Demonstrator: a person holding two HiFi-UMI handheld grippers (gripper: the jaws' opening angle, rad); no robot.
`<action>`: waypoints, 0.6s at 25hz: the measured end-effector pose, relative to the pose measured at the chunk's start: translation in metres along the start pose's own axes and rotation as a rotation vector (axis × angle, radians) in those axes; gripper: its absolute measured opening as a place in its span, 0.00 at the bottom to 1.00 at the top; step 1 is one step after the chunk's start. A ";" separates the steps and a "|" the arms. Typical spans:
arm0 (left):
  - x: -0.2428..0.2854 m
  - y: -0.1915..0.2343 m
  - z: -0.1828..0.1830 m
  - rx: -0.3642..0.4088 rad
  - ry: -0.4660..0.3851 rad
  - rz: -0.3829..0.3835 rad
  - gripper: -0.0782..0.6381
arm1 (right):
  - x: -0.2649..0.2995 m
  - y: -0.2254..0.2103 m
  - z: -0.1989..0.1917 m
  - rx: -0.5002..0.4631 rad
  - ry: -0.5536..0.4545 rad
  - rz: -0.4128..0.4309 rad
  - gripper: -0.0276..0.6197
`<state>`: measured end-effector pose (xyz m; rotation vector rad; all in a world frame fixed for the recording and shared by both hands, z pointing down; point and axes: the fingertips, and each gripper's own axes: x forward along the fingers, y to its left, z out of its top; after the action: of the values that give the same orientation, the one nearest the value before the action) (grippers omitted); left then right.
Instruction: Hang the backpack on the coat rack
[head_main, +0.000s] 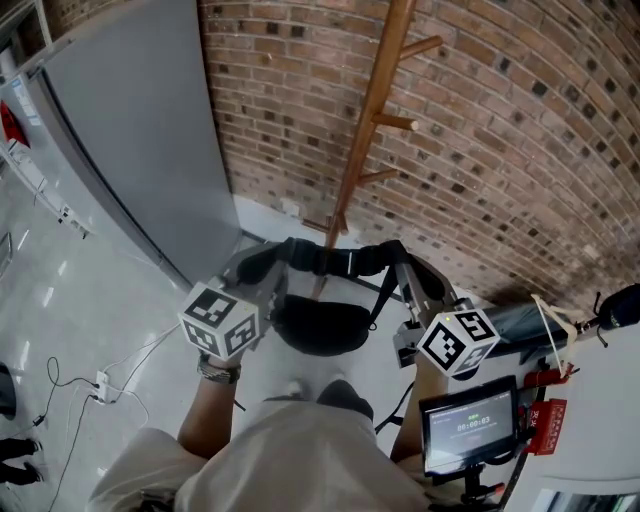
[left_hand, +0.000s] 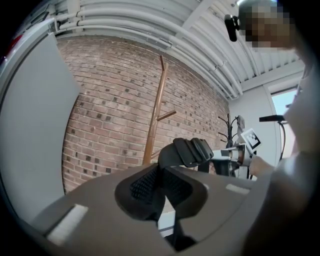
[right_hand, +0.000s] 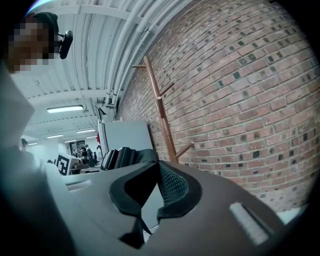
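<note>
A black backpack (head_main: 320, 325) hangs by its padded strap (head_main: 335, 260) between my two grippers, in front of my legs. My left gripper (head_main: 264, 264) is shut on the strap's left end, and the strap (left_hand: 187, 151) curls up out of its jaws (left_hand: 160, 172). My right gripper (head_main: 406, 264) is shut on the other end, where the strap (right_hand: 125, 157) leaves the closed pads (right_hand: 157, 172). The wooden coat rack (head_main: 370, 120) stands just ahead against the brick wall, its pegs bare; it also shows as a coat rack (left_hand: 155, 115) and a coat rack (right_hand: 161, 110) in the gripper views.
A tall grey panel (head_main: 130, 130) stands left of the rack. The brick wall (head_main: 520, 130) runs behind it. Cables (head_main: 100, 385) lie on the floor at the left. A small screen (head_main: 470, 428) and a white table edge (head_main: 600, 400) are at my right.
</note>
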<state>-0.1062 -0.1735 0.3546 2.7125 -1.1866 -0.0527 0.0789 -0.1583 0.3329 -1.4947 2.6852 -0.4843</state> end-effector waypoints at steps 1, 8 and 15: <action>0.002 0.003 -0.001 -0.009 0.002 0.002 0.12 | 0.004 -0.002 -0.001 0.004 0.005 0.001 0.05; 0.020 0.023 -0.019 -0.076 0.026 0.025 0.12 | 0.028 -0.021 -0.016 0.044 0.047 0.018 0.05; 0.039 0.037 -0.039 -0.100 0.071 0.062 0.12 | 0.049 -0.044 -0.034 0.083 0.103 0.033 0.05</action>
<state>-0.1024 -0.2205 0.4010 2.5677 -1.2129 -0.0074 0.0832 -0.2118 0.3835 -1.4403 2.7237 -0.6801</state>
